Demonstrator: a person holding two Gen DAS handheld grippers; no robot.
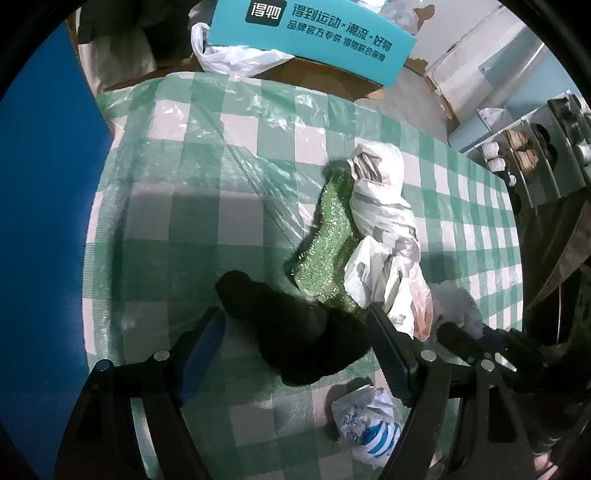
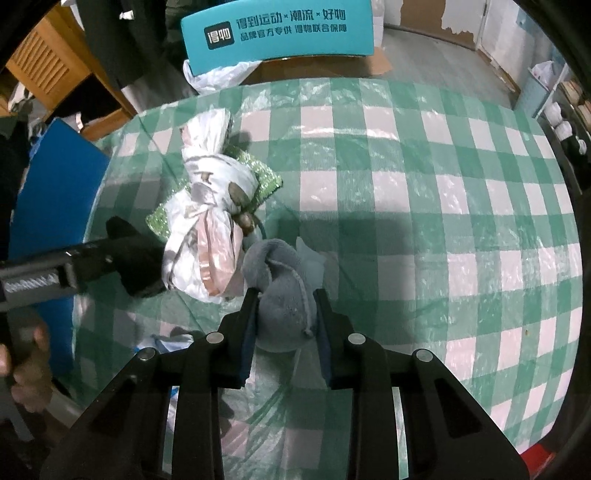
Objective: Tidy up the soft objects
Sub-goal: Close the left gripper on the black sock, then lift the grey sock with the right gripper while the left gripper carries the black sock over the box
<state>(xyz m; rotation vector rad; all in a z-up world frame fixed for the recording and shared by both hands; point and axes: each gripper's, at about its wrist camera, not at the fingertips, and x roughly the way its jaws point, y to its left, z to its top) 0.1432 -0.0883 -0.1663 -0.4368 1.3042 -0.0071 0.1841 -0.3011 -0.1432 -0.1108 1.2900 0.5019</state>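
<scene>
I can read print on one thing only: the teal cardboard box (image 2: 277,33) beyond the far edge of the checked tablecloth. It carries a black square logo reading 得物, then a white line 得到运动×潮流×好物, and below it smaller characters, 品牌官方专供 得物联合保障. The crumpled white plastic bag with blue print (image 1: 369,424) near me has markings I cannot make out.
</scene>
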